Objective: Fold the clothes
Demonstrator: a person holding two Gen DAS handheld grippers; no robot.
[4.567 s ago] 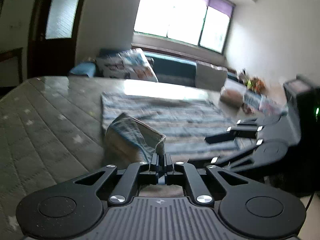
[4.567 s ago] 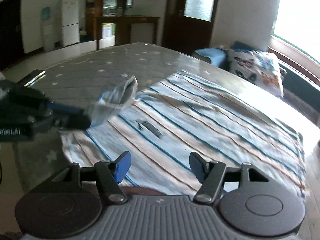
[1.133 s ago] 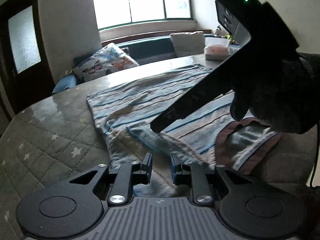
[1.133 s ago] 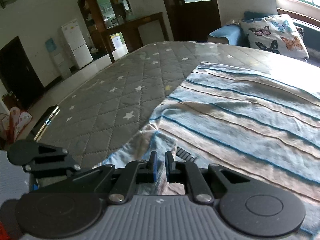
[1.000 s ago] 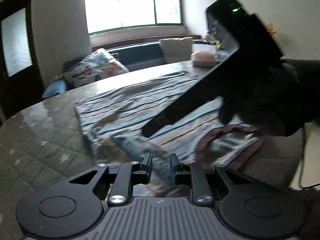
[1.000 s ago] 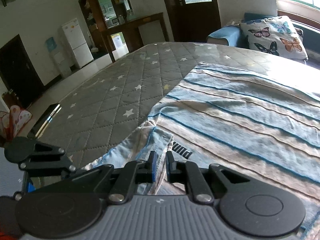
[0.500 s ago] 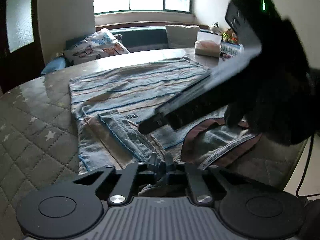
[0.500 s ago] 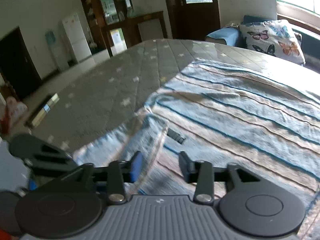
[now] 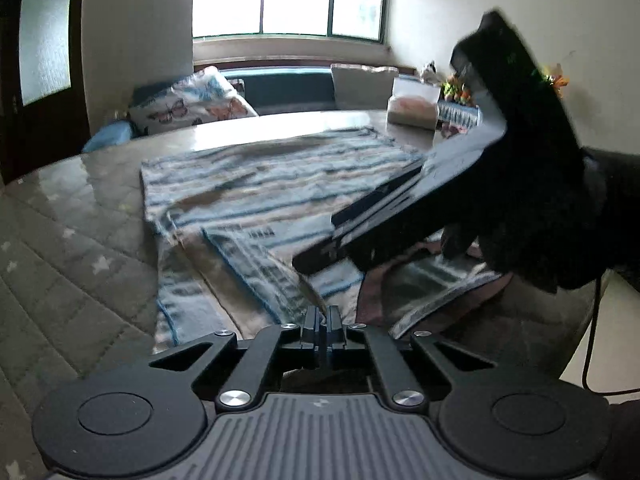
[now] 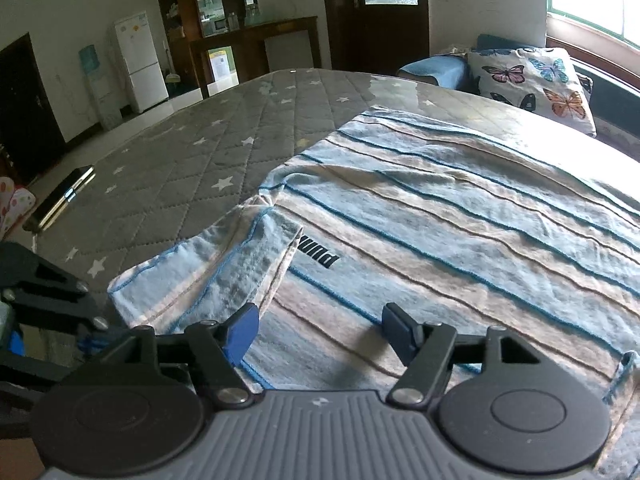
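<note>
A blue and beige striped T-shirt [image 10: 460, 216] lies spread on a grey quilted mattress [image 10: 192, 152]. Its near sleeve [image 10: 224, 264] is folded over the body beside a black logo. My right gripper [image 10: 320, 332] is open and empty just above the shirt's near part. In the left wrist view the shirt [image 9: 272, 184] lies ahead, and my left gripper [image 9: 321, 320] is shut on the shirt's near edge by the dark collar [image 9: 424, 280]. The right gripper's body [image 9: 460, 184] hangs over the shirt at the right.
A butterfly pillow [image 10: 532, 76] and a blue cushion [image 10: 436, 68] lie beyond the mattress's far edge. A dark phone-like object [image 10: 60, 200] lies at the left mattress edge. A white box [image 9: 412, 106] and a window are at the back in the left wrist view.
My right gripper let go of the sleeve and opened; the sleeve now lies folded on the shirt. My left gripper closed on the shirt's near edge.
</note>
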